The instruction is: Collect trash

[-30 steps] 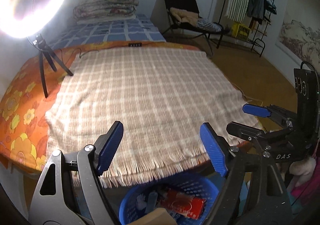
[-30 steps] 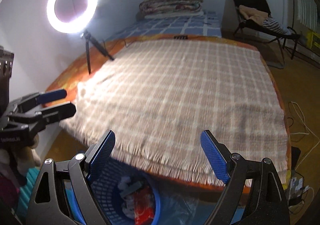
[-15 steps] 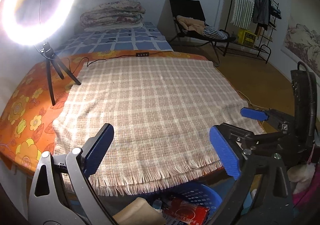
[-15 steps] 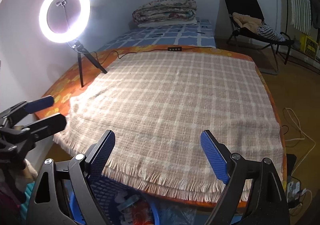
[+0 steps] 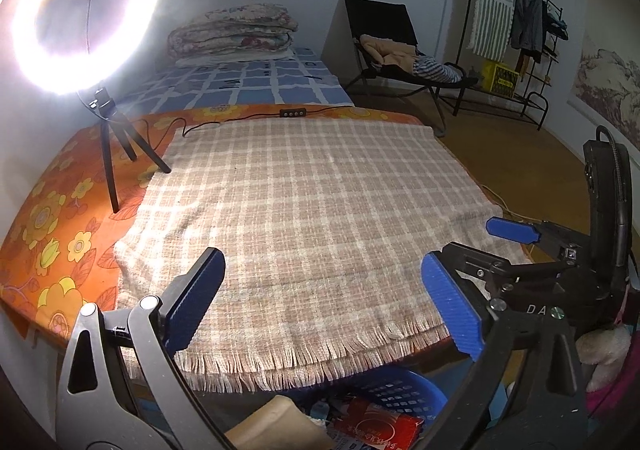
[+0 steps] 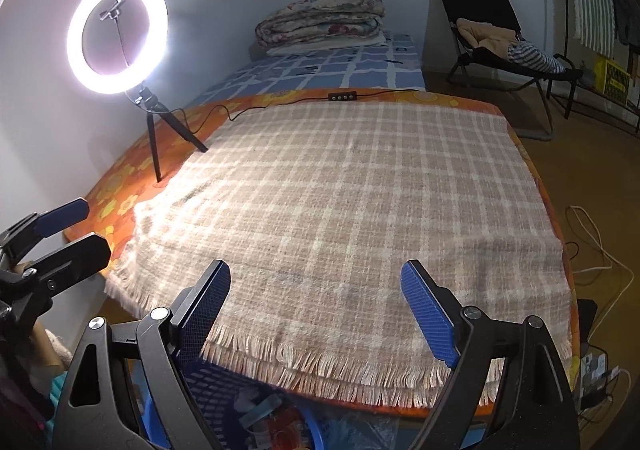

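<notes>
A blue plastic basket (image 5: 394, 390) sits on the floor under the near edge of the table; it holds a red wrapper (image 5: 376, 428) and other scraps. It also shows in the right wrist view (image 6: 216, 386). My left gripper (image 5: 324, 302) is open and empty above the near edge of the beige checked blanket (image 5: 304, 201). My right gripper (image 6: 316, 310) is open and empty over the same edge, to the right of the left one. Each gripper shows at the side of the other's view. No trash shows on the blanket.
A lit ring light on a tripod (image 5: 108, 137) stands at the table's far left, its cable (image 6: 296, 101) running along the far edge. A bed with folded quilts (image 5: 232, 31), a black chair (image 5: 392, 49) and a clothes rack (image 5: 516, 29) stand beyond. Cables (image 6: 592, 246) lie on the floor right.
Both grippers have risen and pulled back from the basket, so more of the blanket and room shows. The jaws have stayed open and empty.
</notes>
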`<state>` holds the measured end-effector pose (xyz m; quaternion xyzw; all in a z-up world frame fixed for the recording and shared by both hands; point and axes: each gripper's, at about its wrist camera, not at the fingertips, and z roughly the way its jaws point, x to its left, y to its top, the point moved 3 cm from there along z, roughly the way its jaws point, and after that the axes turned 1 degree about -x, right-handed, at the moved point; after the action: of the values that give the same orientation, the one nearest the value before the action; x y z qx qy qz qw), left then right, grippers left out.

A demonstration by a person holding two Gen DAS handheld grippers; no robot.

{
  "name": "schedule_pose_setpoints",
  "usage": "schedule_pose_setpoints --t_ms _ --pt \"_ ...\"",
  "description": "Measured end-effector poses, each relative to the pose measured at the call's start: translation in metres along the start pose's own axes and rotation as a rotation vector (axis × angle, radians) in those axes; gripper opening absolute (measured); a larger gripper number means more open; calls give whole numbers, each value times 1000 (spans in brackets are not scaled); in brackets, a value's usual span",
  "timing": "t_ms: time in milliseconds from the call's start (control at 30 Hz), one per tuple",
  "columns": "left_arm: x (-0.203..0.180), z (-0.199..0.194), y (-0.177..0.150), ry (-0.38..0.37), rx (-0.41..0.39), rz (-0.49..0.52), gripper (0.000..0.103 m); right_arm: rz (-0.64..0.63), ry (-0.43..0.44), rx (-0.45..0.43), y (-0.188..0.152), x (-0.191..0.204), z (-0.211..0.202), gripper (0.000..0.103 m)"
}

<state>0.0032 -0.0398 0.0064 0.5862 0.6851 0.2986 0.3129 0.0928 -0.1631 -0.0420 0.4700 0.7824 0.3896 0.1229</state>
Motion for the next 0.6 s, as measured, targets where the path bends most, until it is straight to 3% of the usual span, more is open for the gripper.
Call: schedule_pose_setpoints --t_ms 600 --pt "1 1 -1 3 10 -2 101 9 -5 3 -1 -4 1 88"
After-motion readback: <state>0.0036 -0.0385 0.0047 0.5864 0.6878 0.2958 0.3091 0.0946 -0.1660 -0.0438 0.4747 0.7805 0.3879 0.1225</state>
